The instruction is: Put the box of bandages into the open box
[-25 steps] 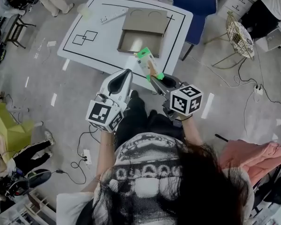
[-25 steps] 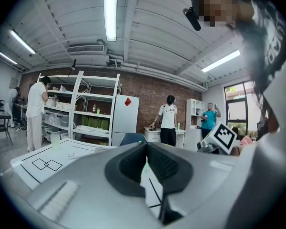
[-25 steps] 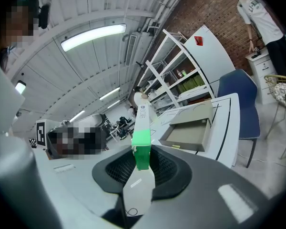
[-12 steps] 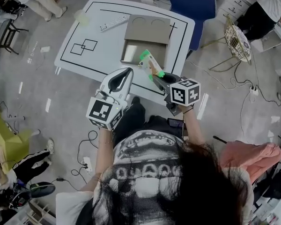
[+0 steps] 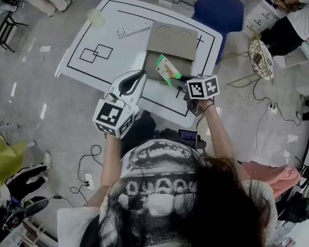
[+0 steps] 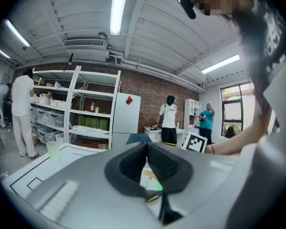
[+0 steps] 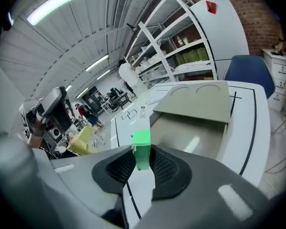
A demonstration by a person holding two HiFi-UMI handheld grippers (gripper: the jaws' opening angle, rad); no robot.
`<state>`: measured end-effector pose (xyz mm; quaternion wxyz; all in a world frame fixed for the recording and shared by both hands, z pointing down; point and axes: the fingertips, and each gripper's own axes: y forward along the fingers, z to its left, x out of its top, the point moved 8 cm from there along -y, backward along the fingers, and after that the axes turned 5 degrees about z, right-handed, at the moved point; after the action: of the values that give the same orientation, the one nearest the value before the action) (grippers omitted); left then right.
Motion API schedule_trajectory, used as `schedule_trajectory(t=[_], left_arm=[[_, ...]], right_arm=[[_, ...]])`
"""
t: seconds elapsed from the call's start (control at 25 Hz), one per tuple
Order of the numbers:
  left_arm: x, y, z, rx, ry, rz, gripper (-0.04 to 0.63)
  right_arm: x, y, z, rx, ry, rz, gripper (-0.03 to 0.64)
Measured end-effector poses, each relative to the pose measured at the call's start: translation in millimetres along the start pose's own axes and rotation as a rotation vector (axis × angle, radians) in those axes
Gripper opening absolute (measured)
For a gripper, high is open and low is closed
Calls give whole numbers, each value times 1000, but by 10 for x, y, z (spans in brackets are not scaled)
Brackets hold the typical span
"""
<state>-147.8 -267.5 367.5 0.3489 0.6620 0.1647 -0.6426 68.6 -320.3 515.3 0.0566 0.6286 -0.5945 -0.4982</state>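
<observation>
Box of bandages [image 5: 167, 69] was pinched at its lower end between the closed jaws of right gripper [image 5: 177, 80], green end up, tilted over the near edge of open box [image 7: 190, 130]. Left gripper [image 5: 138, 77], jaws together and empty, hung just left of open box's near corner.

Lower end of the box of bandages [image 5: 167, 67] is swallowed by the right gripper [image 5: 178, 79], and the jaws are mostly covered by the marker cube in the head view. Print on the box of bandages can't be read anywhere, too small and smeared. Near side of the open box [image 5: 171, 35] is blocked from above by that same gripper. The flat pale item [image 5: 133, 30] on the table [image 5: 87, 32] can't really be identified. In the left gripper view most of the table is hidden behind the gripper's own housing.
</observation>
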Motion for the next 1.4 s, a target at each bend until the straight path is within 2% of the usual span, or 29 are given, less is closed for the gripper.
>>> schedule_trajectory(t=[0.32,0.64,0.8,1.12,1.32,1.4], left_arm=[[18,59,229,1,-17,-10,0],[14,89,382,11,-37,-13,0],[15,91,399,12,-42,-17,0],[-13,104,376,8,-46,-9,0],[-30,111,378,11,-50,2,0],[-31,124,364,9,-50,4,0]], right_arm=[[244,330,-164,55,12,154,88],[292,547,-341,134,148,258,89],[291,558,-382,137,176,259,89],[260,561,-434,41,139,273,105],[254,531,-496,-46,95,289,192],[261,495,-528,-68,99,277,204]])
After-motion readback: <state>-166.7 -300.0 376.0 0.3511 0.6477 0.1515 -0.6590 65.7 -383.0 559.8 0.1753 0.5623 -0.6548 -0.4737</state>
